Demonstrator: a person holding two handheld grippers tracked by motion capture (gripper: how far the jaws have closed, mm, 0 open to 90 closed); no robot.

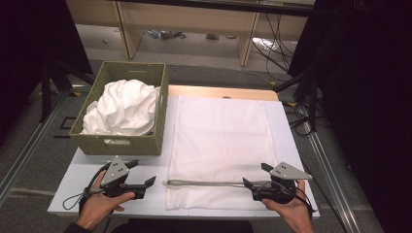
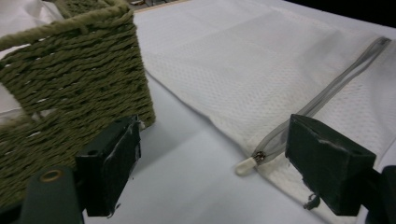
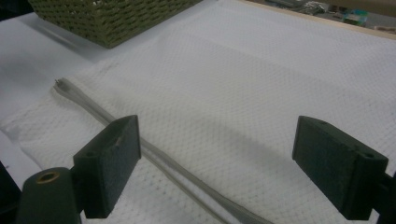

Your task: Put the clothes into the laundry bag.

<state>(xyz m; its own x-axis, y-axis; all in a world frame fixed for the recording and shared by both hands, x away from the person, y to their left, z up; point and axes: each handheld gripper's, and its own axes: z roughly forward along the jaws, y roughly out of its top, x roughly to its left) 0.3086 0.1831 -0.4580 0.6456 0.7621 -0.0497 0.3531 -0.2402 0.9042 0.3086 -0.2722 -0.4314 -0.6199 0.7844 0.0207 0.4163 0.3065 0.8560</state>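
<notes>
A white mesh laundry bag [image 1: 221, 145] lies flat on the white tabletop [image 1: 82, 177]. Its grey zipper [image 1: 204, 183] runs along the near edge. In the left gripper view the zipper's white pull tab [image 2: 245, 165] sits at the bag's left corner, between the jaws and a little ahead of them. My left gripper [image 1: 143, 173] stands open just left of the bag, with nothing held. My right gripper [image 1: 256, 175] stands open above the zipper's right end. The right gripper view has the zipper [image 3: 154, 156] passing under the left jaw, untouched.
An olive woven basket [image 1: 121, 143] holding crumpled white cloth [image 1: 124, 107] stands at the table's back left, close beside the left gripper's left jaw [image 2: 109, 163]. A wooden strip [image 1: 223, 92] edges the table's far side. Cables and dark stands lie on the floor around.
</notes>
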